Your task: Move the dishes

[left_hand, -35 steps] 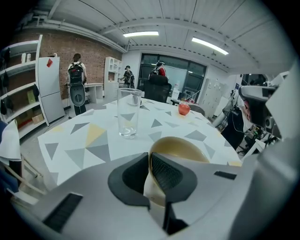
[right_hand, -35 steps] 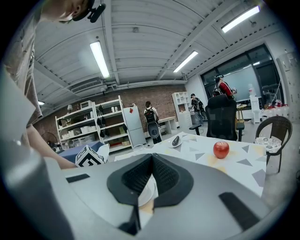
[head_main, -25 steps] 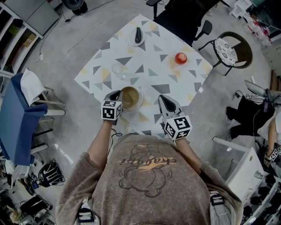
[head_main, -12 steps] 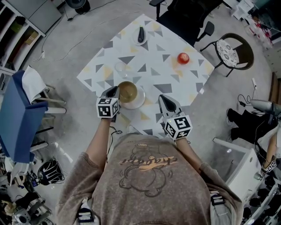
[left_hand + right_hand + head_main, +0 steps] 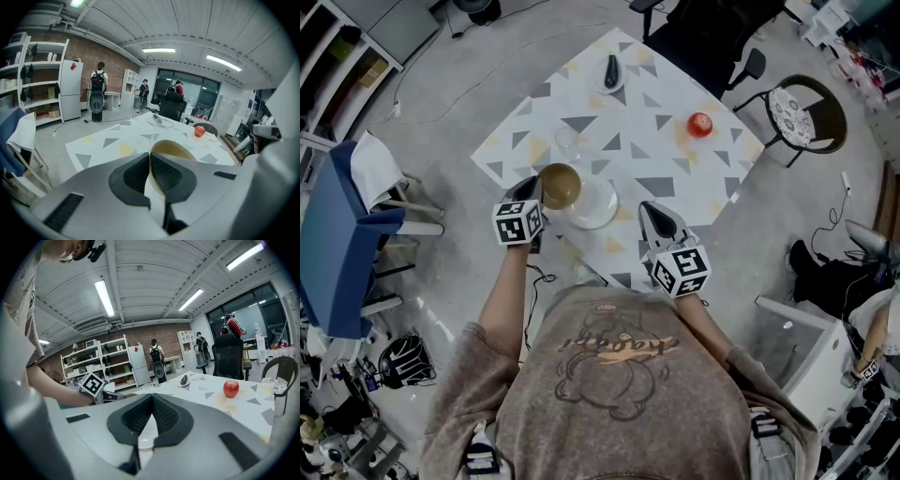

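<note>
Underneath everything, one table (image 5: 630, 114) with a triangle-patterned top, spreading out ahead of both sets of fingers. Next in size, two grippers. First the left gripper (image 5: 536, 192), fingers (image 5: 164, 173) clenched on the near rim of the bowl, pinching its thin wall between the pads. Then the right gripper (image 5: 649, 210), fingers (image 5: 164, 416) pressed together with nothing gripped, tips near the plate's right edge but apart from it. After those, one white plate (image 5: 598, 208), flat on the table between the two sets of fingertips, face bare. Then one bowl (image 5: 561, 186), right at the left fingertips and overlapping the plate's left rim as seen from the head view; interior plain tan, contents not made out. Far ahead of both sets of fingers, near the table's far corner, one small dish (image 5: 600, 84) carrying a single dark oblong item (image 5: 610, 67). Just beyond the bowl from the left fingers, one clear glass (image 5: 568, 142), upright, contents impossible to tell. Smallest, one red apple (image 5: 700, 124), lying directly on the tabletop, well ahead and to the right of the right fingertips.
</note>
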A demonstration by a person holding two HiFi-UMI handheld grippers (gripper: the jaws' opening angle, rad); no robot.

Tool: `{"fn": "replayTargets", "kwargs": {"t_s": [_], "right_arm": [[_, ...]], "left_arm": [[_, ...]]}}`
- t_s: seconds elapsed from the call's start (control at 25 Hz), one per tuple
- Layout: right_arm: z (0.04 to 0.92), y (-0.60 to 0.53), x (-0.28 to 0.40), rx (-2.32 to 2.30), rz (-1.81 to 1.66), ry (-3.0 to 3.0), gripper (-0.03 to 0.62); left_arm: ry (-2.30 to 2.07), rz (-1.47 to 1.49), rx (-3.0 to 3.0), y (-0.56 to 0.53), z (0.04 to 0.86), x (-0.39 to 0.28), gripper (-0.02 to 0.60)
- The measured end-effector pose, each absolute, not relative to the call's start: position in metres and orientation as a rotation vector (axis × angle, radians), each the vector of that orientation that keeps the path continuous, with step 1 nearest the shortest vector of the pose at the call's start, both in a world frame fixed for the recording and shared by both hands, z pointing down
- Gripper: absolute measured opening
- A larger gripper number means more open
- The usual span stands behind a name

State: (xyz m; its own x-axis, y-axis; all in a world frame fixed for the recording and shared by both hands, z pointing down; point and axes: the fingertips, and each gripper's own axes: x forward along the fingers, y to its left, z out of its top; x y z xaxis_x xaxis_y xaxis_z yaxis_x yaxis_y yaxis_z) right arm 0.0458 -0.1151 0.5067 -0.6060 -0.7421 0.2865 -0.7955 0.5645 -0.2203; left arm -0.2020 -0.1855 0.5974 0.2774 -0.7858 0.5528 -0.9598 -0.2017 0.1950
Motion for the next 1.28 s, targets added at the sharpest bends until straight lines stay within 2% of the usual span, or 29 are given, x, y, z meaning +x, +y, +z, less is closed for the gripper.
{"fn": "replayTargets", "kwargs": {"t_s": [0.68,1.28], "right_arm": [[0.510,-0.118,0.038,1.309,0.500,-2.605,0.006],[0.513,-0.123,0.039,1.318,0.510,-2.566,0.005]], "left_arm": [[-1.628,0.334,1.837,-0.195,0.627,-0.256,0.029],[-1.596,0.255,1.704,-0.195,0.662,-0.262,0.029]]}}
